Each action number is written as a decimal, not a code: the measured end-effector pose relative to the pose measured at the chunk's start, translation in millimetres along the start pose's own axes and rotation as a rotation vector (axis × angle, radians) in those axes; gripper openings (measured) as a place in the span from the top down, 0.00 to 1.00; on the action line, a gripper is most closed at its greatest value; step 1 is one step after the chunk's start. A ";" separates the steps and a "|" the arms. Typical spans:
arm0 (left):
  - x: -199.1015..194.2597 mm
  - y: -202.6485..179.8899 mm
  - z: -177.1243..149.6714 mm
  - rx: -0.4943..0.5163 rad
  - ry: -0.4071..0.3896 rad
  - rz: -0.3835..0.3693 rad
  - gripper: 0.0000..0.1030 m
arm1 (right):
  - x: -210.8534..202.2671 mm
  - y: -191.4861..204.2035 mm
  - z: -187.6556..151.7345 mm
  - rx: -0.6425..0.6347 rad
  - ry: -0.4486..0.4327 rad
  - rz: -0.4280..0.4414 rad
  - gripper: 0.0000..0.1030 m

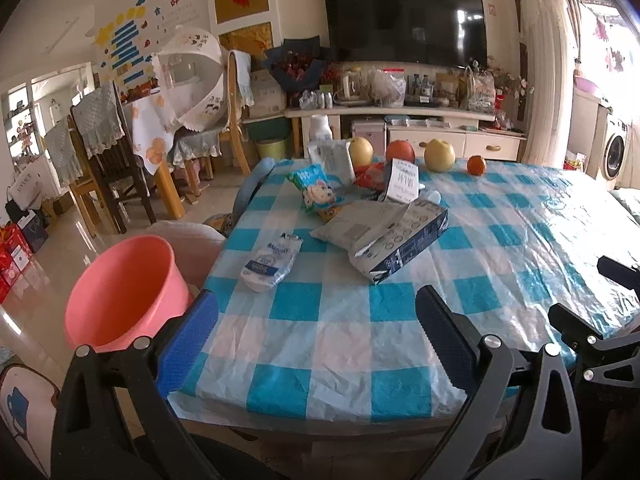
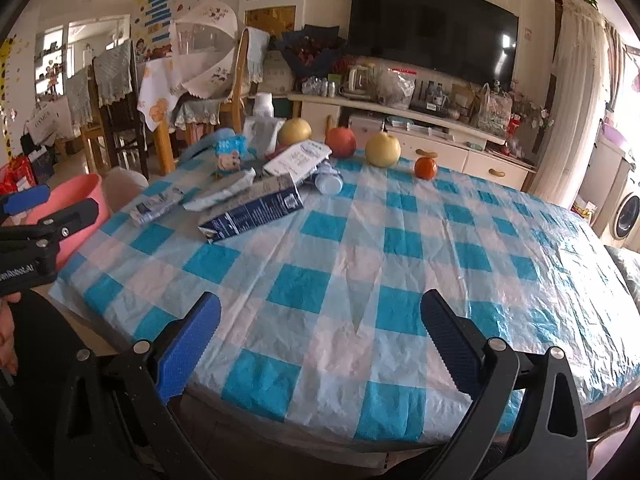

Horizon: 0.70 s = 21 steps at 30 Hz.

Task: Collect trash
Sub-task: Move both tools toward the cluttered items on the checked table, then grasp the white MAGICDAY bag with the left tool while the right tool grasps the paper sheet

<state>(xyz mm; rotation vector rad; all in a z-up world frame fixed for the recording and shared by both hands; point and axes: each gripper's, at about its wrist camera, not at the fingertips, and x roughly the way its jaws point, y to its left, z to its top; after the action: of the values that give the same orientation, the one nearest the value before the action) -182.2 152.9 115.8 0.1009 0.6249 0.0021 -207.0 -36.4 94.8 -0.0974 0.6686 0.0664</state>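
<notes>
Both jaws gape empty, so mind your left gripper (image 1: 316, 336) doesn't knock the pink bucket (image 1: 124, 292) reaching the wrappers (image 1: 274, 262).

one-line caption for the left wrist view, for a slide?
Open left gripper faces a checkered table with wrappers, a flattened carton and fruit; pink bucket at left.

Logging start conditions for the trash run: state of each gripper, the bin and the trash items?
left gripper: open, empty
right gripper: open, empty
pink bucket: upright beside table, looks empty
blue carton: lying flat on tablecloth
white wrapper: crumpled, near table edge
snack bag: lying on table
</notes>
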 end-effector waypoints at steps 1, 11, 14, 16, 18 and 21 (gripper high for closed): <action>4.2 1.2 -1.7 0.002 0.003 -0.005 0.04 | 4.5 -0.7 -0.5 -0.001 0.007 -0.001 0.04; 63.0 45.0 6.5 -0.010 0.029 -0.128 0.04 | 57.5 -23.9 -5.3 0.111 0.131 0.149 0.04; 87.0 61.1 12.7 -0.025 0.063 -0.148 0.04 | 68.9 -27.2 -2.4 0.169 0.167 0.230 0.04; 100.0 70.3 17.9 -0.066 0.076 -0.168 0.04 | 76.4 -28.4 1.0 0.213 0.191 0.281 0.04; 111.3 78.1 22.2 -0.100 0.087 -0.204 0.04 | 82.2 -28.0 6.5 0.240 0.206 0.321 0.04; 135.0 80.9 26.0 -0.089 0.123 -0.205 0.04 | 86.8 -21.4 18.2 0.240 0.206 0.365 0.04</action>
<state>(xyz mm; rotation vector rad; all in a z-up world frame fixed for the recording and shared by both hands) -55.2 235.3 65.5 -0.0501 0.7548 -0.1630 -125.9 -53.1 56.5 0.2530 0.8899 0.3299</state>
